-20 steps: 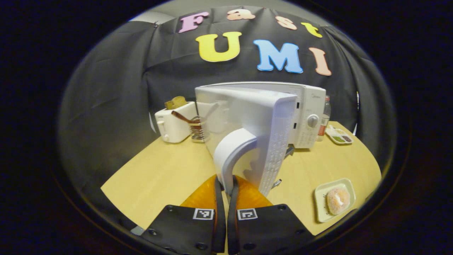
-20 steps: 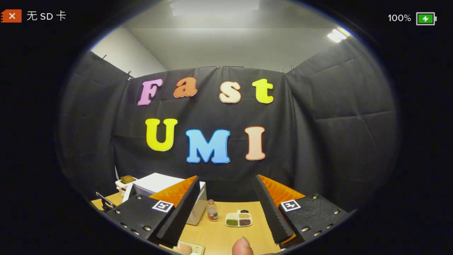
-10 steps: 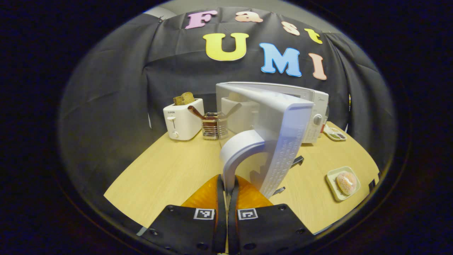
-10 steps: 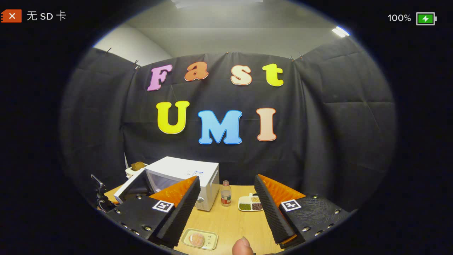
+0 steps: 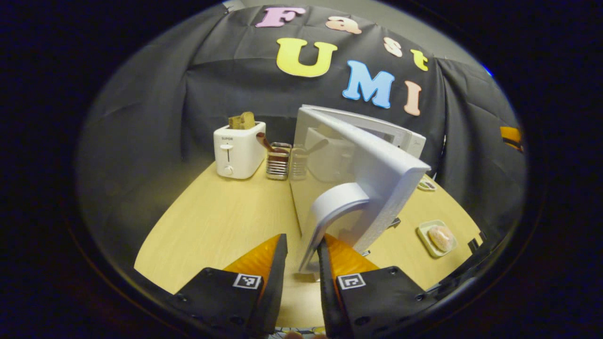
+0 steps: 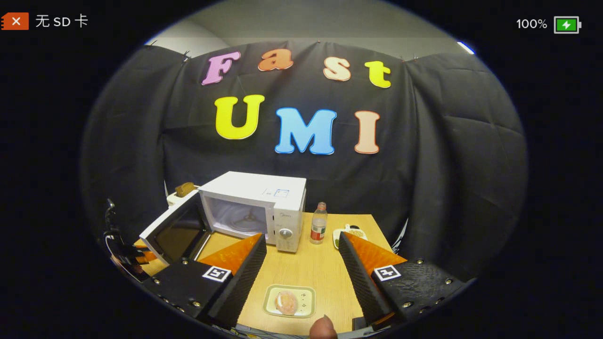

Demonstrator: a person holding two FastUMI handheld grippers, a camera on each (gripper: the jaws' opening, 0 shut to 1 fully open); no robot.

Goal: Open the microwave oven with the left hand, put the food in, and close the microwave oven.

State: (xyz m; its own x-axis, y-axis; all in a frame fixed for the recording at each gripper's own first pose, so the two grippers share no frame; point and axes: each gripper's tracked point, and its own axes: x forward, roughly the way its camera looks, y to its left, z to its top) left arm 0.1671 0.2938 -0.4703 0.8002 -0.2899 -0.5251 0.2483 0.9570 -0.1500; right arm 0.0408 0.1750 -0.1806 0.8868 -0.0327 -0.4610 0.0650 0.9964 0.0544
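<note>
Now left tool [image 5: 301, 263] parted around door handle [image 5: 330, 212]; right tool [image 6: 301, 263] spread above doughnut [image 6: 286, 301].

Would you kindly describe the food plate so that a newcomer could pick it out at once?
Start at the white microwave with its door swung open on the wooden table. Nearer the table's front edge lies a small pale rectangular plate, holding one round sugared doughnut. Unlike the divided dish beside the bottle, it has one compartment.

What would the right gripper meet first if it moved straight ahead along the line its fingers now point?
Probably the plate holding the doughnut: it lies on the table between the open right gripper fingers. Depth is unclear; a higher path might pass over it.
</note>
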